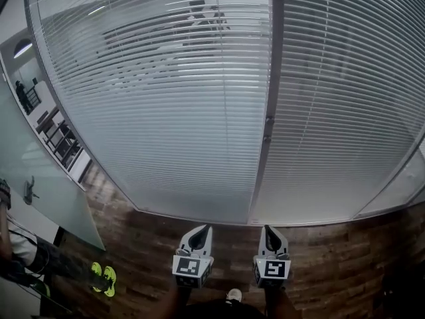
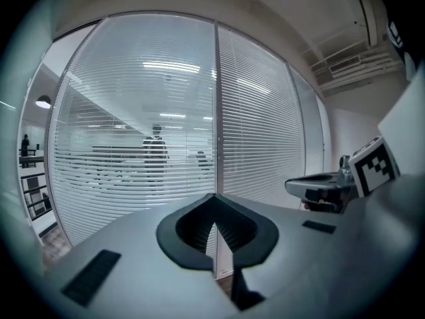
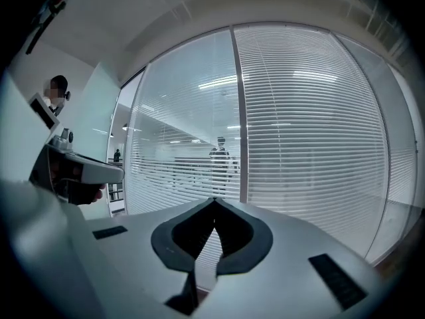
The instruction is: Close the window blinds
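Ahead, window blinds [image 1: 166, 98] are hanging across both glass panes, left slats showing gaps, right slats lying tighter. Below, wooden floor [image 1: 345, 258] is running along their base; left claw [image 1: 204, 230] and right claw [image 1: 268, 230] are hovering over it, both clenched, empty, apart from the blinds.

Brown plank floor [image 1: 332, 258] lies near. Yellow-green shoes [image 1: 103, 276] stand near left, by a frosted glass panel [image 1: 40, 185]. A person [image 2: 155, 153] stands far off.

White slatted blinds [image 1: 166, 111], brown plank floor [image 1: 332, 264], neon-yellow shoes [image 1: 103, 278]
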The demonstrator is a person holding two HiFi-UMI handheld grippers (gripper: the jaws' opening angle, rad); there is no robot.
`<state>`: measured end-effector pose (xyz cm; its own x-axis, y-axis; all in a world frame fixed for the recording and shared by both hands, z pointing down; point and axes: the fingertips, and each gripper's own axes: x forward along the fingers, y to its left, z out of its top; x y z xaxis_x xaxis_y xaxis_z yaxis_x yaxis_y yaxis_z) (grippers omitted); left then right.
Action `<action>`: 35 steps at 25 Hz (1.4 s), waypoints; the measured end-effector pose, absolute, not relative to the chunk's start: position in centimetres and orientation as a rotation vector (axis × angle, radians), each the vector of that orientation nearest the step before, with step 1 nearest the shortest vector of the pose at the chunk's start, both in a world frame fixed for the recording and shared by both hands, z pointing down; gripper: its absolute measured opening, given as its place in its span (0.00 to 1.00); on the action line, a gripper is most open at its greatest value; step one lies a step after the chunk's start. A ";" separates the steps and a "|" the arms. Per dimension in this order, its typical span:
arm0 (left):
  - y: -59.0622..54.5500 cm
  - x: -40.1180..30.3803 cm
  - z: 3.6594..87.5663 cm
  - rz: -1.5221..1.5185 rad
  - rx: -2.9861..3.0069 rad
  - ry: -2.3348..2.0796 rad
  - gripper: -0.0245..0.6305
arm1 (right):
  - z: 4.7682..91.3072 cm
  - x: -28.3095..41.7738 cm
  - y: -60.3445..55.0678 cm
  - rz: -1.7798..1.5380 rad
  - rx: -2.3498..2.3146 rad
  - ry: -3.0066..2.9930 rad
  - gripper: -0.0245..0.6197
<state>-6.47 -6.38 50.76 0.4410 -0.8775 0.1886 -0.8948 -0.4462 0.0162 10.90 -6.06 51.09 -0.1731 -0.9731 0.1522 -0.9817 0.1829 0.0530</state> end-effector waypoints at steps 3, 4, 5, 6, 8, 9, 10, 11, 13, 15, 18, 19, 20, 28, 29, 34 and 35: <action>-6.9 -6.3 51.4 0.243 2.547 -1.604 0.04 | 51.8 11.1 -6.5 0.100 1.905 -2.292 0.04; -7.1 -6.3 51.4 0.247 2.535 -1.613 0.04 | 51.7 11.1 -6.7 0.098 1.903 -2.300 0.04; -7.3 -6.2 51.3 0.248 2.534 -1.615 0.04 | 51.6 11.1 -7.0 0.094 1.902 -2.308 0.04; -7.5 -6.0 51.4 0.249 2.542 -1.610 0.04 | 51.4 11.2 -7.2 0.089 1.902 -2.315 0.04; -7.9 -5.5 51.4 0.249 2.553 -1.608 0.04 | 51.4 11.4 -7.6 0.081 1.896 -2.328 0.04; -8.1 -5.3 51.4 0.249 2.550 -1.614 0.04 | 51.6 11.6 -7.8 0.076 1.893 -2.336 0.04; -8.2 -5.1 51.4 0.249 2.547 -1.618 0.04 | 51.8 11.9 -8.0 0.074 1.892 -2.340 0.04; -8.3 -4.9 51.6 0.251 2.546 -1.618 0.04 | 52.0 12.2 -8.1 0.075 1.892 -2.340 0.04; -8.5 -4.6 51.7 0.255 2.544 -1.619 0.04 | 52.0 12.6 -8.4 0.083 1.897 -2.336 0.04; -8.5 -4.4 51.9 0.256 2.546 -1.618 0.04 | 52.1 12.8 -8.6 0.088 1.900 -2.336 0.04; -8.7 -4.3 51.7 0.258 2.546 -1.624 0.04 | 52.0 12.8 -8.9 0.083 1.895 -2.344 0.04; -8.8 -4.4 51.7 0.263 2.541 -1.626 0.04 | 51.9 12.7 -9.0 0.083 1.891 -2.345 0.04; -8.9 -4.6 51.7 0.268 2.532 -1.630 0.04 | 51.9 12.6 -9.1 0.085 1.886 -2.345 0.04; -10.8 -4.5 52.0 0.269 2.536 -1.608 0.04 | 52.7 12.5 -10.5 0.099 1.891 -2.330 0.04; -11.4 -4.4 52.0 0.266 2.541 -1.602 0.04 | 52.3 12.4 -11.0 0.085 1.894 -2.332 0.04; -14.3 -4.3 52.5 0.240 2.573 -1.579 0.04 | 51.9 12.9 -13.9 0.028 1.928 -2.300 0.04; -15.1 -4.4 52.8 0.236 2.573 -1.582 0.04 | 52.2 13.1 -14.7 0.014 1.938 -2.296 0.04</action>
<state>-4.38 -15.07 52.82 0.4441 -0.8756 0.1901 -0.8930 -0.4499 0.0138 13.06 -14.72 52.20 -0.1624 -0.9805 0.1107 -0.9818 0.1718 0.0815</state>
